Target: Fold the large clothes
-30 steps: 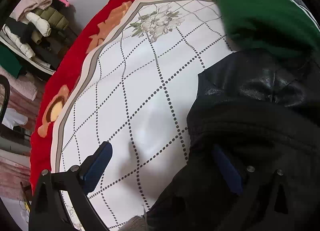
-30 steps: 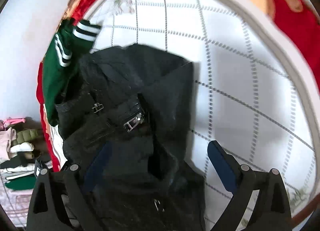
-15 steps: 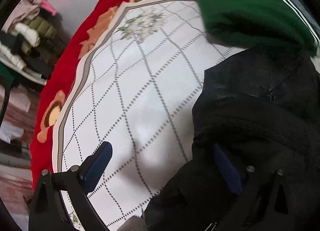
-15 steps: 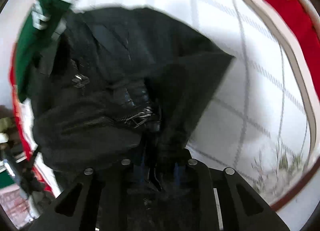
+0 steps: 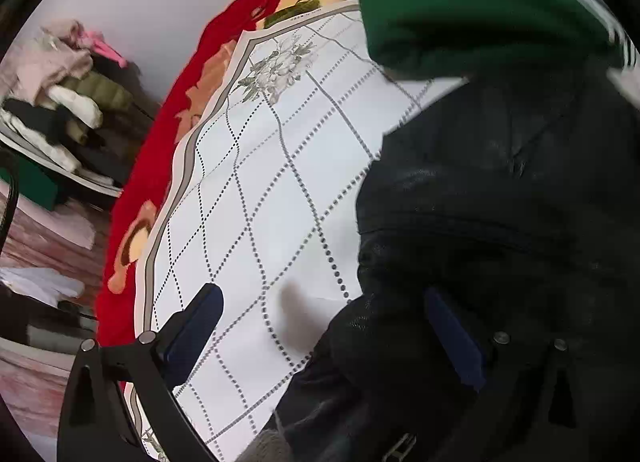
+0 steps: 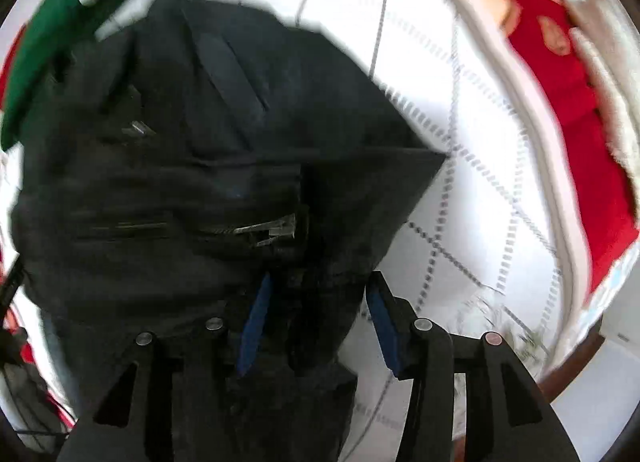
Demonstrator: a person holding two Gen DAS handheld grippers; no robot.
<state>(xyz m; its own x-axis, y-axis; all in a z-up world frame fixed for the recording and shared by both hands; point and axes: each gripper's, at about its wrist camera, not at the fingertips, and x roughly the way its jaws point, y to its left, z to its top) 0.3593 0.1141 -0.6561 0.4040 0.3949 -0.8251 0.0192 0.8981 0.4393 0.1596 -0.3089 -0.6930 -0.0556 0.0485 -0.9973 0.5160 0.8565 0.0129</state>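
Note:
A black leather jacket (image 5: 500, 213) with zips lies bunched on the white quilted bedspread (image 5: 260, 197). It fills the right wrist view (image 6: 208, 165) too. My left gripper (image 5: 324, 326) is open; its right finger lies over the jacket's edge and its left finger over bare bedspread. My right gripper (image 6: 316, 302) is half open with a fold of the jacket's hem between its blue pads (image 6: 256, 314); the pads stand apart from the cloth.
A green garment with white stripes (image 5: 472, 5) lies on the bed behind the jacket, also in the right wrist view (image 6: 60, 29). The bedspread has a red floral border (image 5: 160, 149). A rack of piled clothes (image 5: 64, 109) stands beyond the bed's left side.
My right gripper shut on the jacket's hem half a second ago and has now opened part way. The left gripper stayed open and shifted slightly along the jacket's edge.

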